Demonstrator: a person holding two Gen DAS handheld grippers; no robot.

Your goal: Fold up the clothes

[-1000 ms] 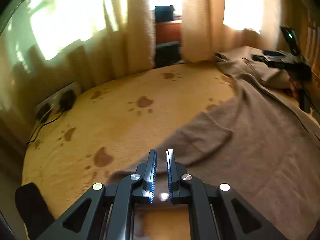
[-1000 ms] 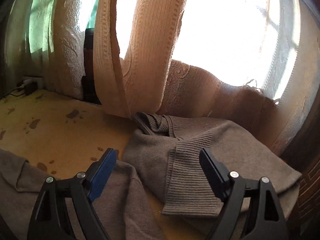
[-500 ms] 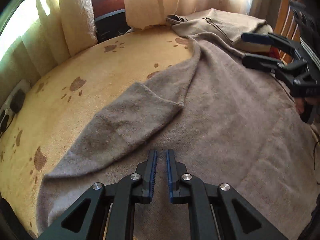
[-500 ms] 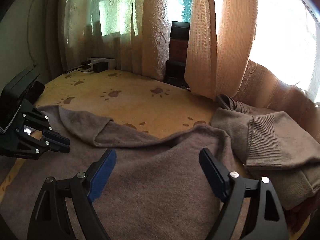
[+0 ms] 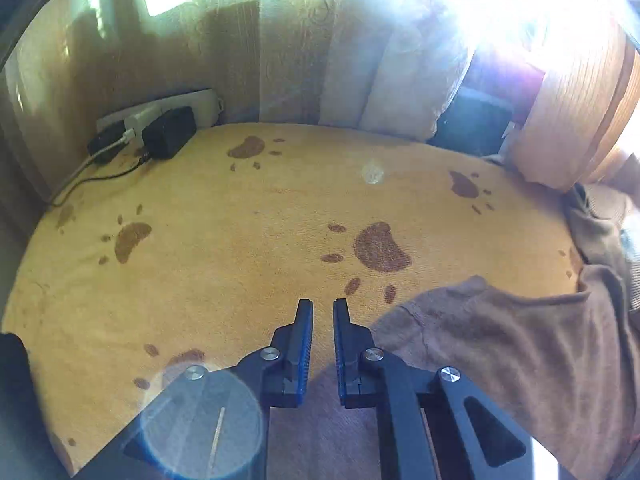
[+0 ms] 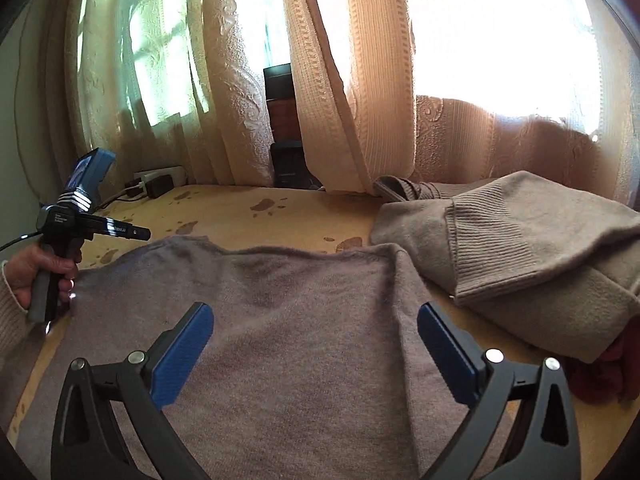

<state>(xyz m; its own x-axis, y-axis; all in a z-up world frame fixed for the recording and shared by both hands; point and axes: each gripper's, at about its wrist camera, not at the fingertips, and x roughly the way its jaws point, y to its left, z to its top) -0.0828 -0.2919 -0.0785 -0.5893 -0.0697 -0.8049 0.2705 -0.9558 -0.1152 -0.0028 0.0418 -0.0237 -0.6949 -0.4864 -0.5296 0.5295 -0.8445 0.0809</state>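
Note:
A grey-brown garment [image 6: 304,280] lies spread on the yellow paw-print blanket [image 5: 224,240], its far edge fairly straight. My right gripper [image 6: 316,320] hovers over the middle of it; its jaws are opening wide and the blue pads touch nothing. In the left wrist view only one corner of the garment [image 5: 520,360] shows, at the lower right. My left gripper [image 5: 322,308] is shut with nothing in the narrow slit, its tips over bare blanket just left of that corner. In the right wrist view the left gripper [image 6: 140,233] sits at the garment's far left corner, held by a hand [image 6: 36,268].
A folded beige ribbed sweater [image 6: 520,248] lies at the right, with a dark red cloth [image 6: 600,376] beside it. A power strip with chargers and cables [image 5: 160,128] sits at the blanket's far left corner. Curtains [image 6: 352,100] and dark boxes [image 6: 284,120] line the back.
The left wrist view swung off the garment onto bare blanket at its left corner. The right gripper's jaws spread wider. The garment's folded-over flap at the far left is gone.

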